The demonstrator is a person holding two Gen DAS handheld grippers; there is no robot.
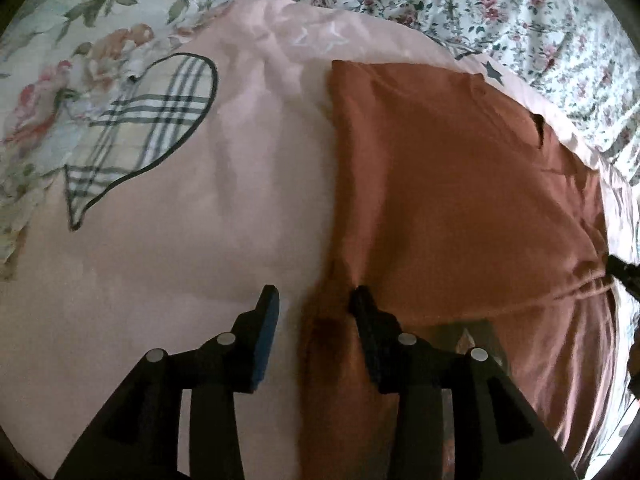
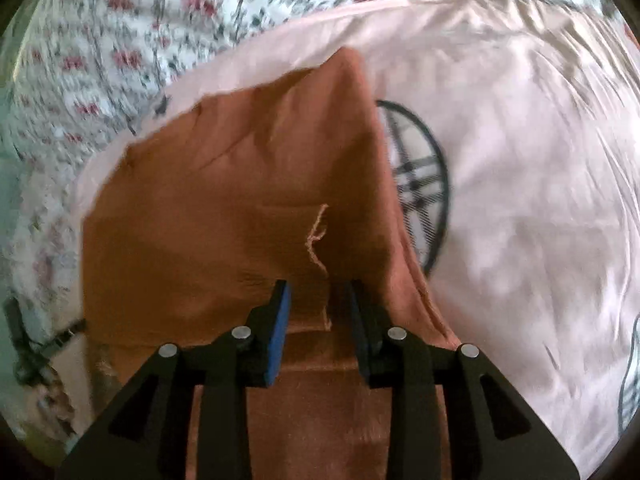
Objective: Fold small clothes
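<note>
While the rust-brown garment [image 1: 460, 184] lies folded on the pink sheet [image 1: 200, 240], your left gripper [image 1: 314, 300] straddles its edge, jaws parted — your right gripper [image 2: 320, 292] hangs released over its hem.

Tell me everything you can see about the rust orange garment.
The rust-orange soft knit garment lies folded over itself on a pale pink sheet with a plaid heart print. Its left edge is straight; a loose pale thread shows at a seam. Both claws, left and right, hover open above it, gripping nothing.
</note>
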